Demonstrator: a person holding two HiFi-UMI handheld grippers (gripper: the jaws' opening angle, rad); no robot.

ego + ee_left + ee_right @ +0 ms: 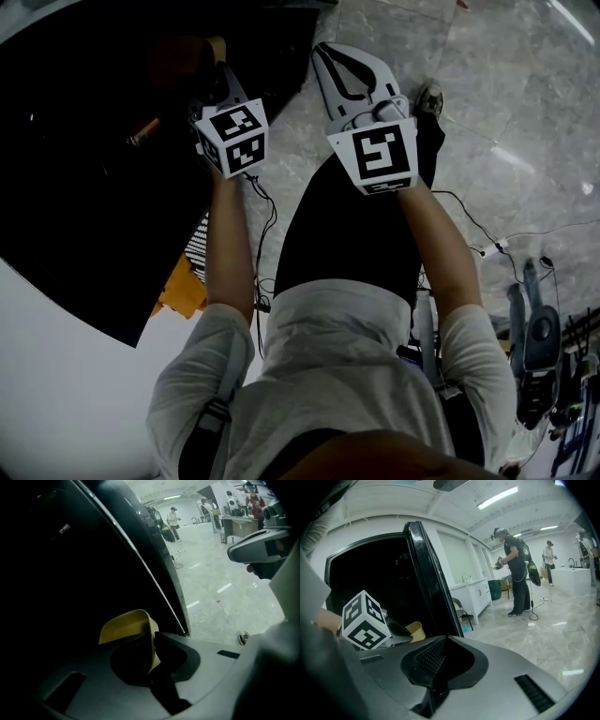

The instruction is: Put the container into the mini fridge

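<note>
Glossy black mini fridge on a polished, stone-look floor
The thin yellow container looks like matt plastic; the left gripper is smooth grey plastic.

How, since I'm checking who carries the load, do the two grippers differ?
The left gripper grips the yellow container; the right gripper is shut on nothing. The left gripper is at the open fridge; the right gripper is over the floor. Both carry marker cubes.

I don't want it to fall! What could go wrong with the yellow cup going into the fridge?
The left gripper pinches the yellow container only by its thin wall, so it might slip or twist. The open fridge door is close, and its edge could knock it. Inside the mini fridge it is dark, so placing it is harder to judge.
</note>
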